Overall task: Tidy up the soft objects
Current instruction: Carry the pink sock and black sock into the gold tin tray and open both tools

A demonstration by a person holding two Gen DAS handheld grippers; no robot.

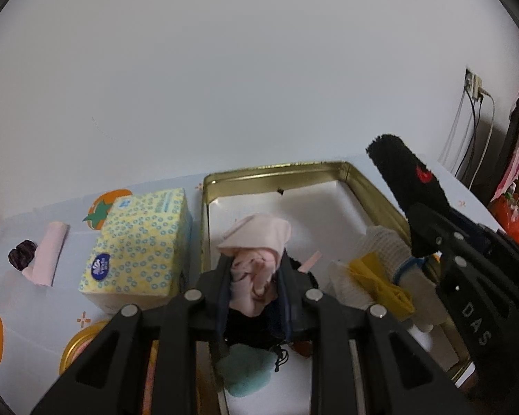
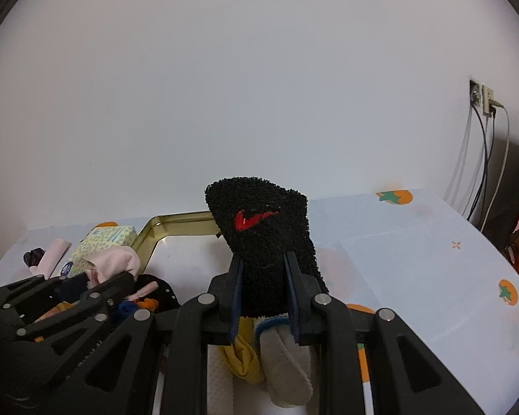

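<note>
My left gripper [image 1: 254, 269] is shut on a pink cloth [image 1: 256, 238] and holds it above the gold tin box [image 1: 276, 173]; the cloth also shows in the right wrist view [image 2: 112, 263]. My right gripper [image 2: 263, 269] is shut on a black fuzzy sock with a red logo [image 2: 259, 224], held upright over the tin's right side; the sock also shows in the left wrist view [image 1: 408, 176]. Inside the tin lie a yellow cloth [image 1: 380, 280], white socks [image 1: 384, 245], a dark item [image 1: 249, 328] and a teal one [image 1: 249, 370].
A yellow tissue box [image 1: 138, 245] stands left of the tin. A rolled pink cloth [image 1: 48, 256] and a dark scrunchie [image 1: 22, 254] lie at the far left. The table [image 2: 415, 259] has a persimmon-print cover. Cables hang from a wall socket [image 2: 481, 98] at right.
</note>
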